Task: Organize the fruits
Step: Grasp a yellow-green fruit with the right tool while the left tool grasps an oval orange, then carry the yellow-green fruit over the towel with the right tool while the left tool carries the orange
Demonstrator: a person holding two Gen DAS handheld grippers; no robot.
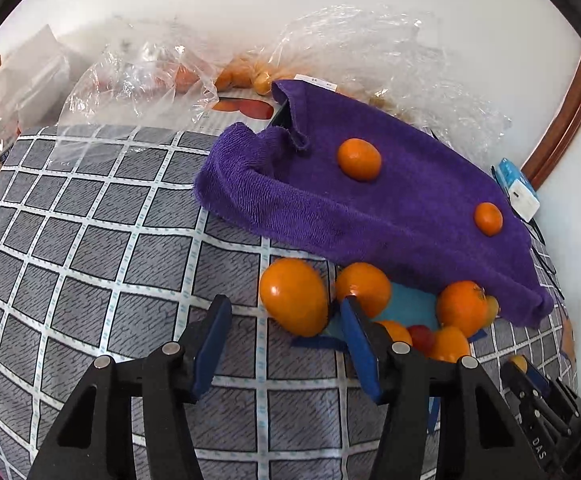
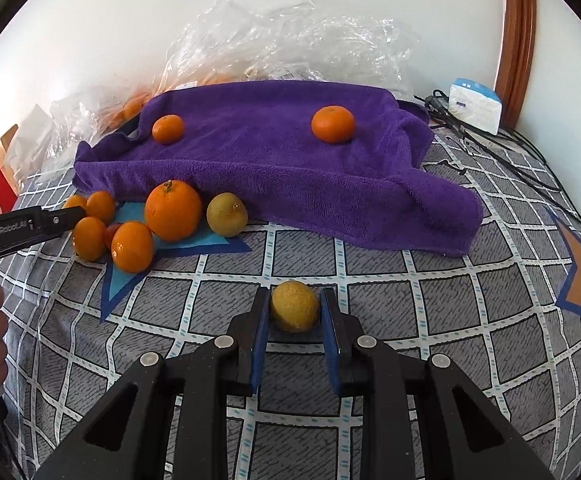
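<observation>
Left wrist view: the left claw [image 1: 286, 330] stands apart over the checked bedspread [image 1: 90, 248], nothing between its pads. A large orange [image 1: 293, 297], firm, smooth and rounded, lies just ahead by the heap at the purple towel's [image 1: 370, 208] near edge; take it across its widest part.

Right wrist view: the right claw [image 2: 295, 314] is clamped on a small yellowish citrus [image 2: 294, 306], light, pebbled, well gripped at mid-girth.
</observation>
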